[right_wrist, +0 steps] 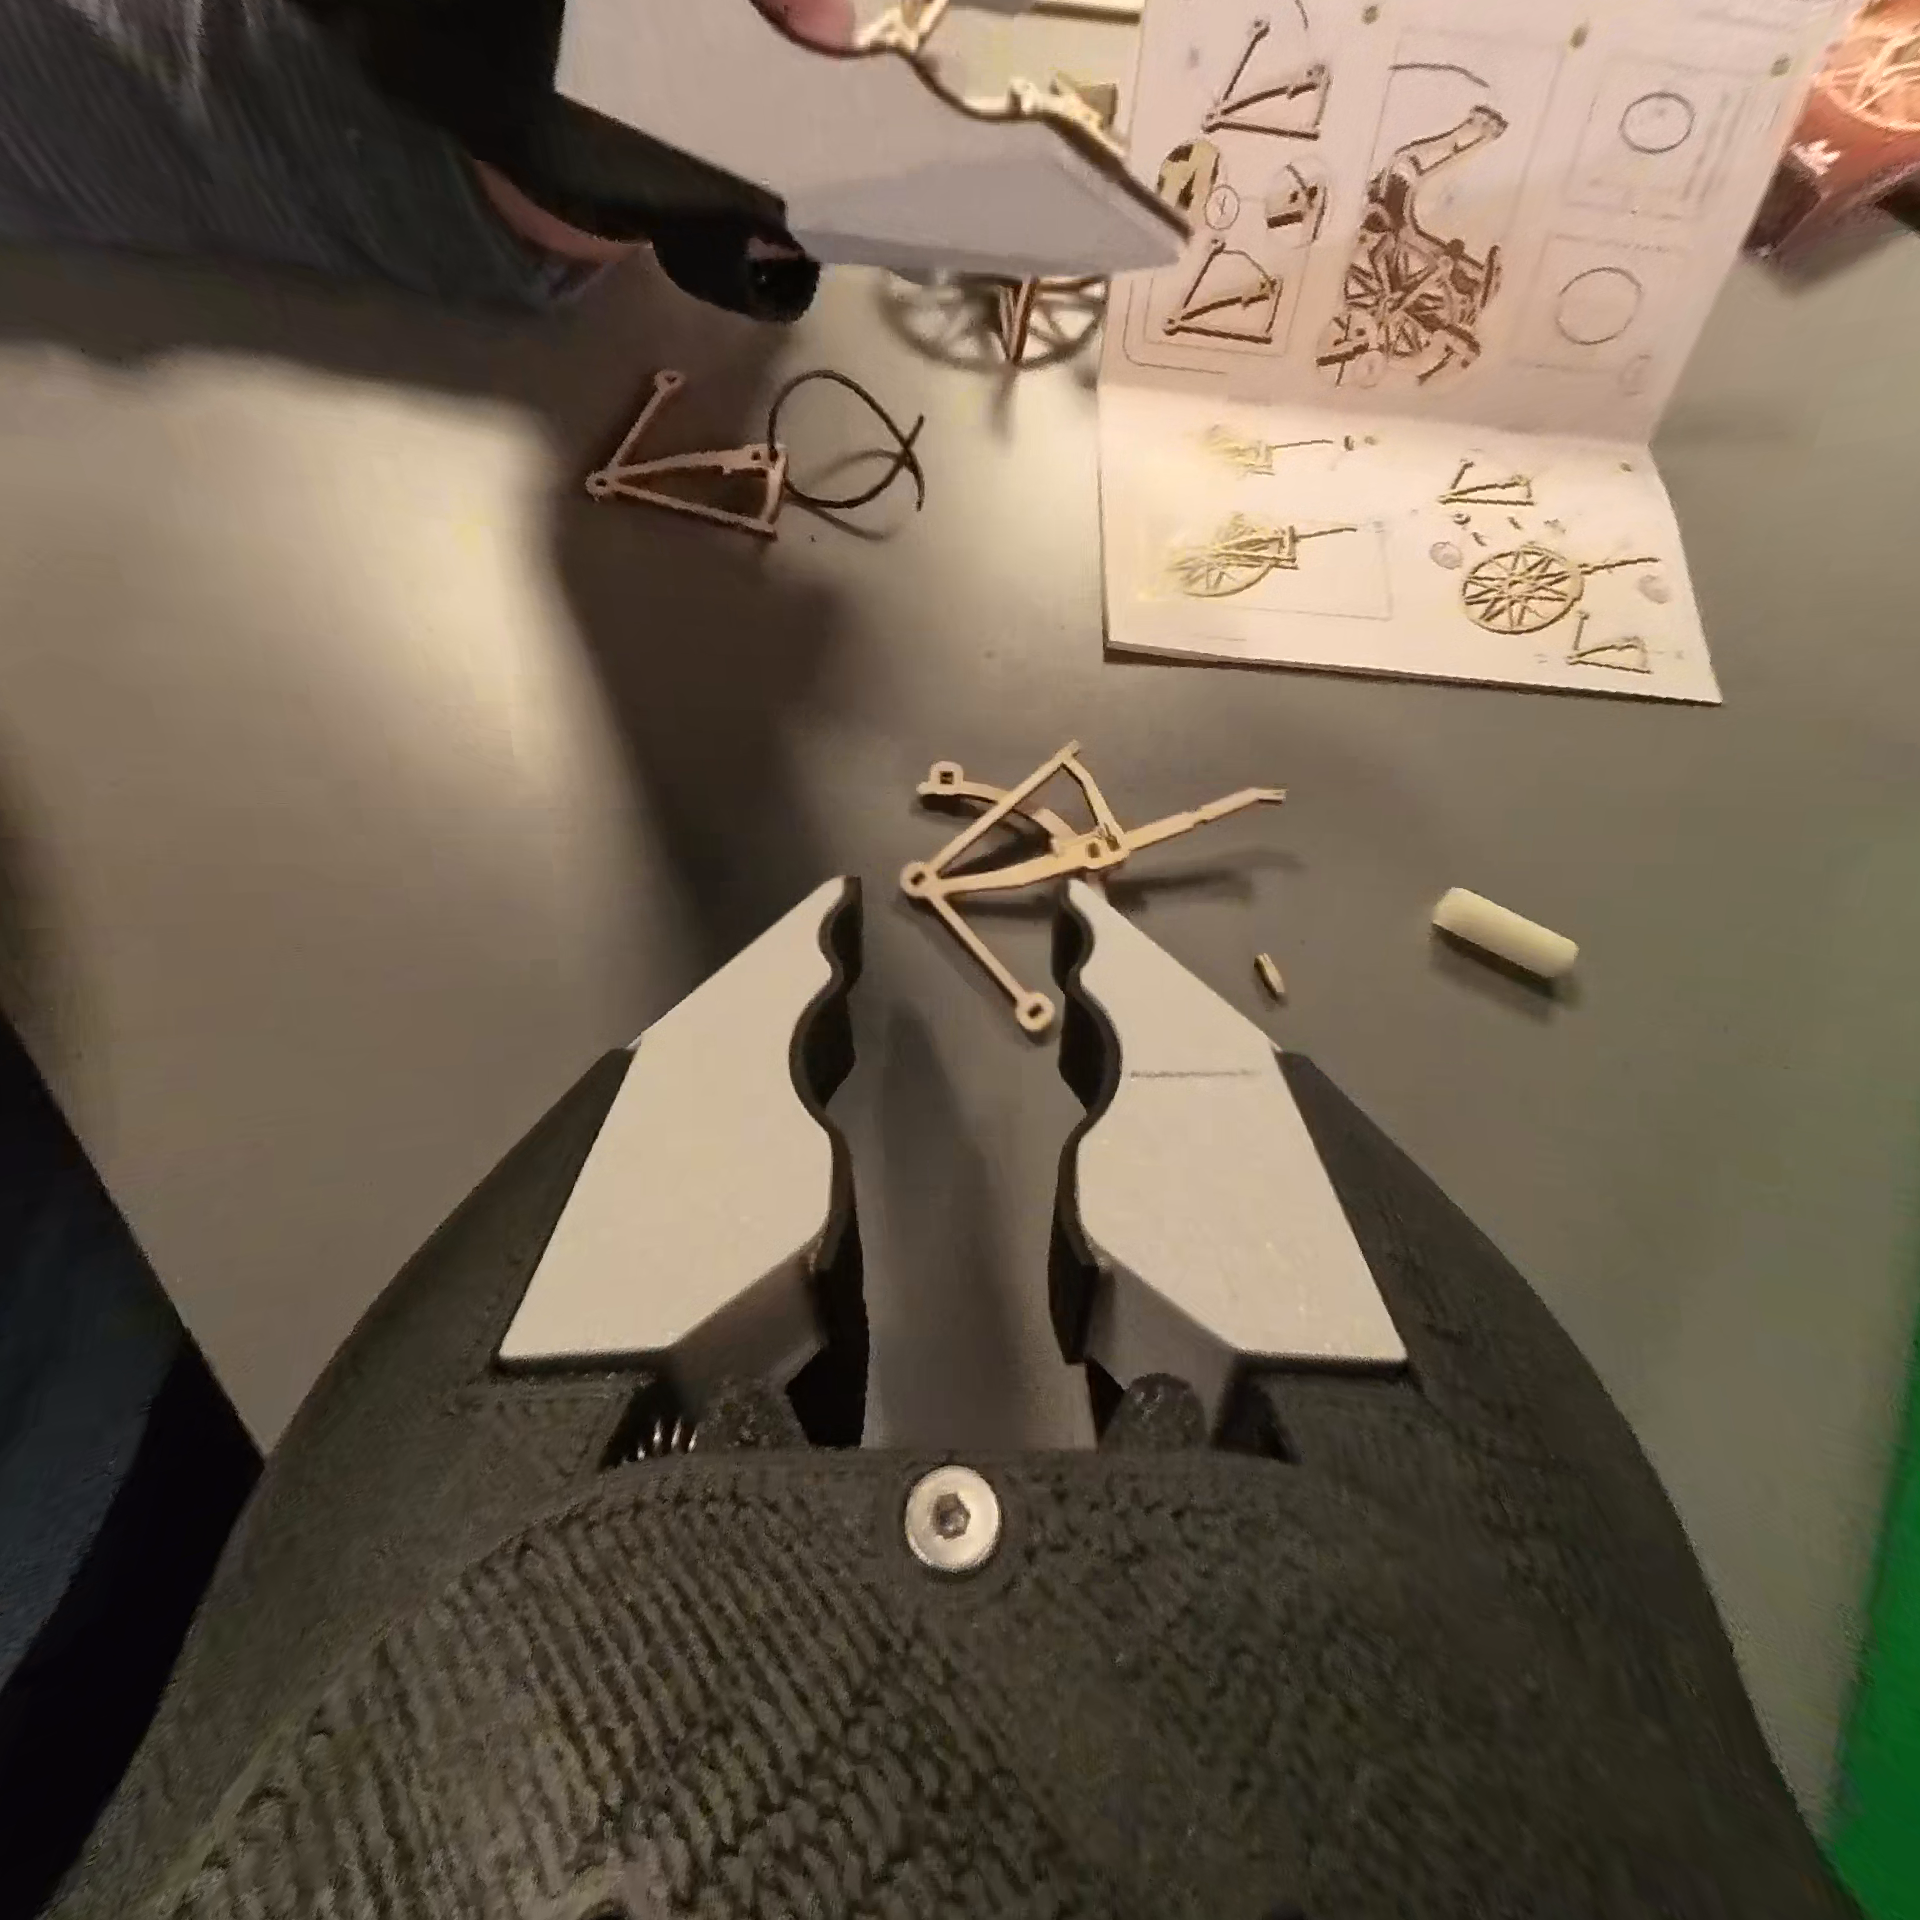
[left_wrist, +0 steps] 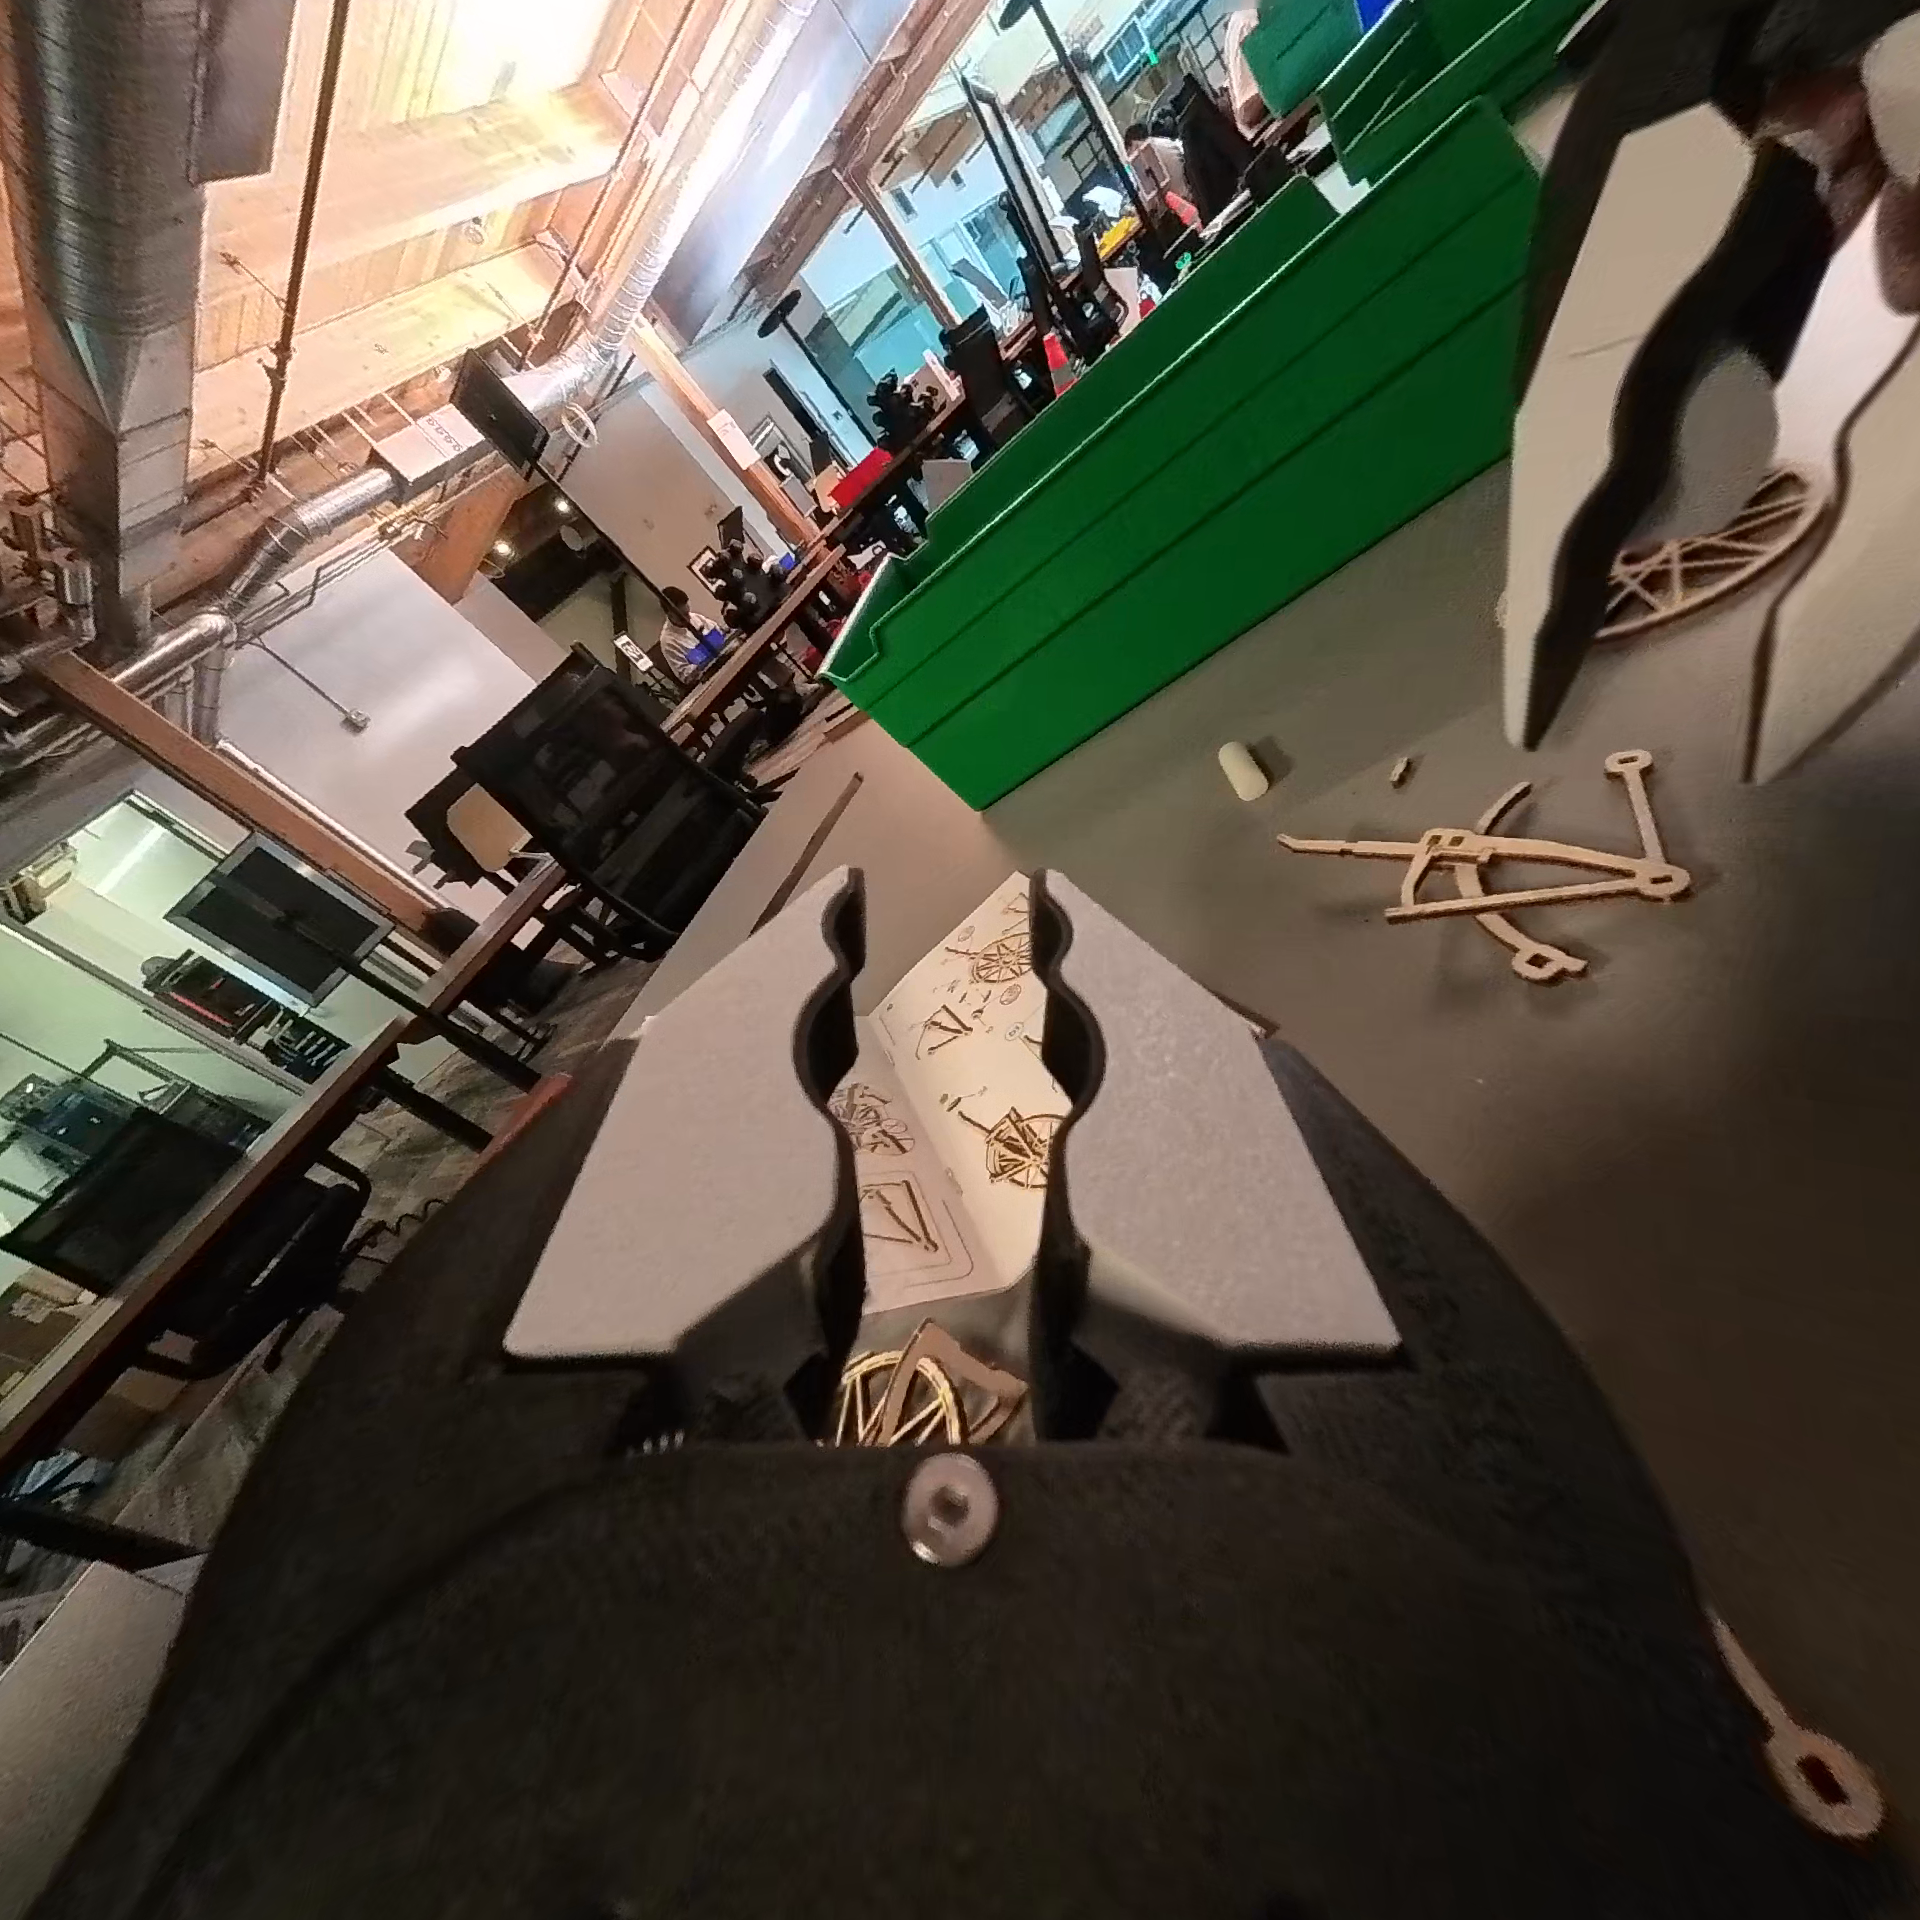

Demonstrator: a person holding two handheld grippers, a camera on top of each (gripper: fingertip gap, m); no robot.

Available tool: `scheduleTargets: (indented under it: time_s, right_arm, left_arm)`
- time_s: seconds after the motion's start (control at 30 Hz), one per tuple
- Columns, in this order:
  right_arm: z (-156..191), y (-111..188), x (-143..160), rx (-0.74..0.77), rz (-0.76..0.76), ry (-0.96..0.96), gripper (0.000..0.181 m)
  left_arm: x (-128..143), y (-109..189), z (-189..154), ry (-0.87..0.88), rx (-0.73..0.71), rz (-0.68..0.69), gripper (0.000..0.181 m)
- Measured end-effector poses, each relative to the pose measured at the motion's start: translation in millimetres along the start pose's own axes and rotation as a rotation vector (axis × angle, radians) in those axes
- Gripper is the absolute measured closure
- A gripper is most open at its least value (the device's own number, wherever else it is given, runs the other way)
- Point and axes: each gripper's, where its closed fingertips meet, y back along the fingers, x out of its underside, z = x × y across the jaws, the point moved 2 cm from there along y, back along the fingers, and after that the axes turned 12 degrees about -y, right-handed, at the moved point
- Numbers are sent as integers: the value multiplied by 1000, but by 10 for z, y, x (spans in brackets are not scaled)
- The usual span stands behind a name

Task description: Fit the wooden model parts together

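The right claw (right_wrist: 961, 914) hangs half open and empty, the loose wooden frame (right_wrist: 1039, 862) flat on the tabletop (right_wrist: 416, 675) just beyond its tips

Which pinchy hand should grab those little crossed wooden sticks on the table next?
Probably the right gripper: it's open and empty, with the crossed wooden pieces lying just past its fingertips. The left gripper points away, toward the instruction sheet.

Both grippers' jaws apart, empty.
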Motion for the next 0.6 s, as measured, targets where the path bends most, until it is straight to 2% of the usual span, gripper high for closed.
scheduleTargets:
  time_s: [0.17, 0.3, 0.43, 0.53, 0.6]
  right_arm:
    - [37, -81, 82, 49, 124, 79, 151]
    - [26, -129, 112, 11, 182, 63, 155]
    - [-20, -143, 117, 0, 225, 86, 179]
    - [-102, -125, 87, 45, 233, 176, 181]
    - [-107, -75, -22, 65, 174, 249, 181]
  left_arm:
    - [2, 0, -11, -1, 6, -1, 151]
    - [-4, 0, -24, 7, 20, -7, 151]
    - [-28, 5, -28, 65, 51, -25, 151]
    - [-109, -5, -95, 199, 166, -56, 151]
    - [-203, -5, -194, 337, 299, -82, 151]
